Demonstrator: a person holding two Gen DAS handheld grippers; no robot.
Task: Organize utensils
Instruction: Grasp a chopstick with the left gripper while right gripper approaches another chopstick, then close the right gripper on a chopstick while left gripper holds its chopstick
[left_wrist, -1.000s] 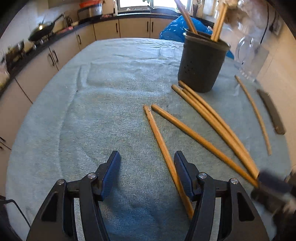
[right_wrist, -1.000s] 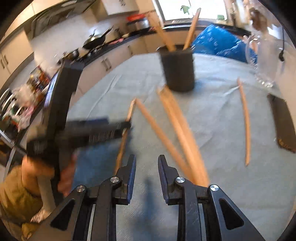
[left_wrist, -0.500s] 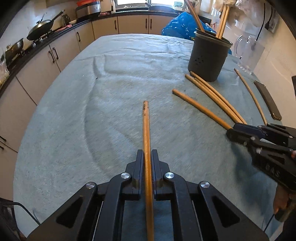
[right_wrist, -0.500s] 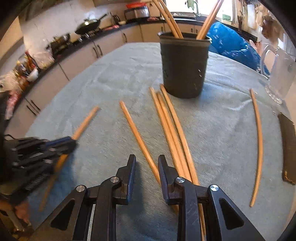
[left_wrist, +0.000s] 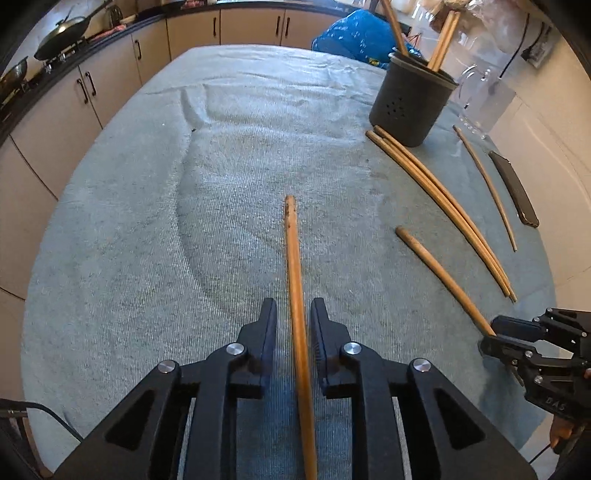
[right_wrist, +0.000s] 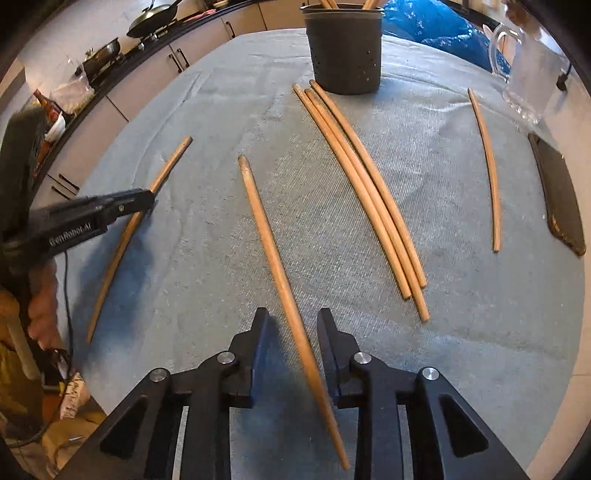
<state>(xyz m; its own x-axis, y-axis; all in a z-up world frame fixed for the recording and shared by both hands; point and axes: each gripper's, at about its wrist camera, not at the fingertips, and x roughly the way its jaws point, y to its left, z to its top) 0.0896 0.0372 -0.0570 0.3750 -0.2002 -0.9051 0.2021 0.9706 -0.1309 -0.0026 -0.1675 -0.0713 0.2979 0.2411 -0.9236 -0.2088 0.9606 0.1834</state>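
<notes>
Two long sticks, one lengthwise inside each tool: left tool (left_wrist: 293, 325) and right tool (right_wrist: 291, 332) both narrow, opening; black cup (right_wrist: 345, 55) by far edge.

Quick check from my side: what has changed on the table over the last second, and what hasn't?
The left gripper swung over to one long wooden chopstick, pinched it, and its jaws are now opening, the stick between them. The right gripper moved to straddle a second loose chopstick, jaws opening, pads apart from it. The dark perforated holder, three bundled chopsticks and blue-grey towel stayed put.
</notes>
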